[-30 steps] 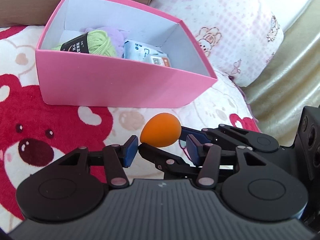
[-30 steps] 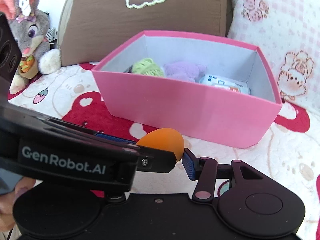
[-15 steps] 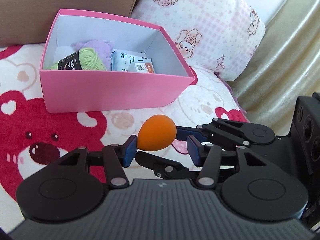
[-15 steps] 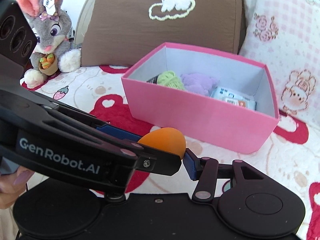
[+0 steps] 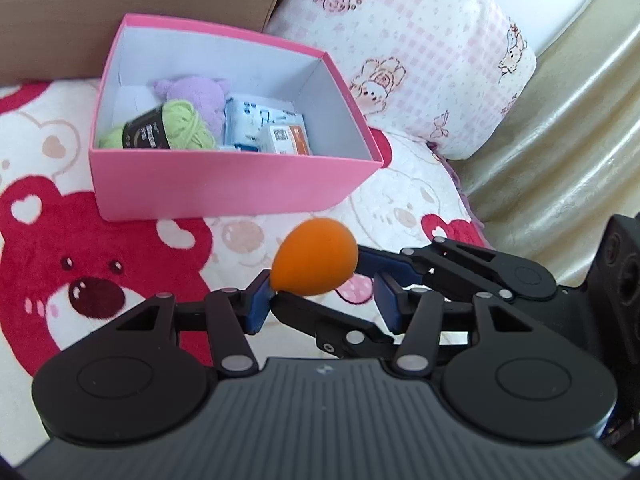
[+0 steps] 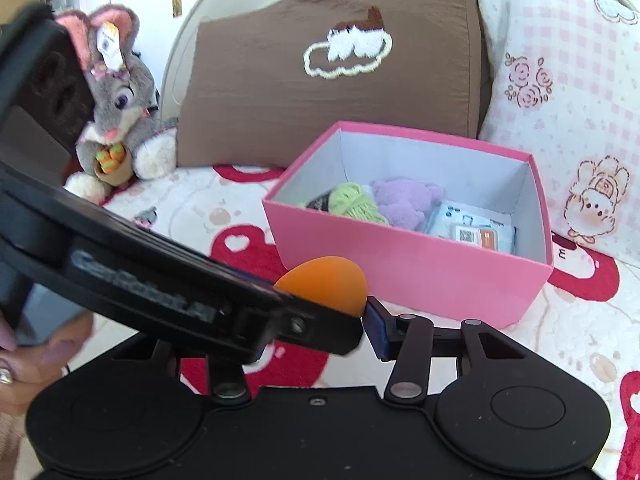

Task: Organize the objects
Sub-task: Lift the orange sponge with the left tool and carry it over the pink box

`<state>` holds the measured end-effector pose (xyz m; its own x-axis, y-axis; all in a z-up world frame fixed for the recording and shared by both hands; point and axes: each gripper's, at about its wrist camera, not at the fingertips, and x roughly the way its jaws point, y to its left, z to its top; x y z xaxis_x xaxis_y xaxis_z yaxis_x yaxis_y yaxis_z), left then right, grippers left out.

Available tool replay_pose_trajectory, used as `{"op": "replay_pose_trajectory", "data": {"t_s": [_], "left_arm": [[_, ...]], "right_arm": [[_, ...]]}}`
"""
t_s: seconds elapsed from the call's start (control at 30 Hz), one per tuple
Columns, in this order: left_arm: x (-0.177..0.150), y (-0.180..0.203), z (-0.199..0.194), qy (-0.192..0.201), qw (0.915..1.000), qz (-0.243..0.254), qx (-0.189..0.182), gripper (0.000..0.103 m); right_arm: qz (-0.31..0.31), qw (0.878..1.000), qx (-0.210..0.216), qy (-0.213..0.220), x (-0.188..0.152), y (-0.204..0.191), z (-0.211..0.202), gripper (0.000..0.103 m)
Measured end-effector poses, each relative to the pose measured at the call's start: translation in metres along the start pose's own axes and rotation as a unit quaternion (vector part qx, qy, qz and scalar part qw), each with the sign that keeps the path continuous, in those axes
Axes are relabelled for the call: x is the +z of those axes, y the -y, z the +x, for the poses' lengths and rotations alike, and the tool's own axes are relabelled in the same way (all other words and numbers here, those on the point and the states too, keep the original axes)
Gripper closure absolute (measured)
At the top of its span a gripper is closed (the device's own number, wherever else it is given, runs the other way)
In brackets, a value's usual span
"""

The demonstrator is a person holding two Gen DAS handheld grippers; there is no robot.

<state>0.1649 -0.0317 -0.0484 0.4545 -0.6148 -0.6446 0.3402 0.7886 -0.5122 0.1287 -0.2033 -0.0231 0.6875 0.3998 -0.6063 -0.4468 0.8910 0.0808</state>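
Two grippers: the right gripper [image 6: 316,316] clamps the orange egg-shaped foam sponge [image 5: 316,256]; the left gripper [image 5: 322,300] is slack, with one blue pad [image 5: 258,304] touching the sponge's tip.
Sponge: in the air, short of the box.
Done: green yarn ball [image 5: 186,124], purple plush toy [image 5: 192,88] and blue-white packet [image 5: 264,126] lie in the open pink cardboard box [image 5: 224,184].
Left: the sponge, likely last, must clear the near rim.
Room: open above; pillows crowd behind.

Orange sponge egg [image 5: 314,257]: matt, finely porous foam look. Pink box [image 5: 224,188]: smooth matt card, white paper inside. Green yarn ball [image 5: 188,126]: stringy fibre. Purple plush [image 5: 196,92]: fuzzy. Packet [image 5: 266,130]: glossy plastic film. Blanket [image 5: 80,264]: fluffy fleece. Brown cushion [image 6: 328,64]: woven cloth. Left gripper [image 5: 320,298]: matt black plastic, blue rubbery pads, metal rivets.
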Motion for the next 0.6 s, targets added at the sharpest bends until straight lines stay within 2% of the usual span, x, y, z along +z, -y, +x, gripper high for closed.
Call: {"op": "replay_pose_trajectory", "data": {"t_s": [0.23,0.47,0.6], "left_arm": [[0.022,0.005,-0.007,-0.001,0.9999,-0.009,-0.011,0.054],[0.072,0.028,-0.013,-0.005,0.9996,0.024,0.017,0.054],[0.105,0.033,-0.005,-0.002,0.9991,0.025,0.034,0.054]], "right_arm": [[0.025,1.0,0.014,0.011,0.016,0.014,-0.008,0.051],[0.027,0.999,0.002,0.028,0.052,0.025,-0.011,0.051],[0.043,0.998,-0.018,0.034,0.076,0.037,-0.003,0.051]]}}
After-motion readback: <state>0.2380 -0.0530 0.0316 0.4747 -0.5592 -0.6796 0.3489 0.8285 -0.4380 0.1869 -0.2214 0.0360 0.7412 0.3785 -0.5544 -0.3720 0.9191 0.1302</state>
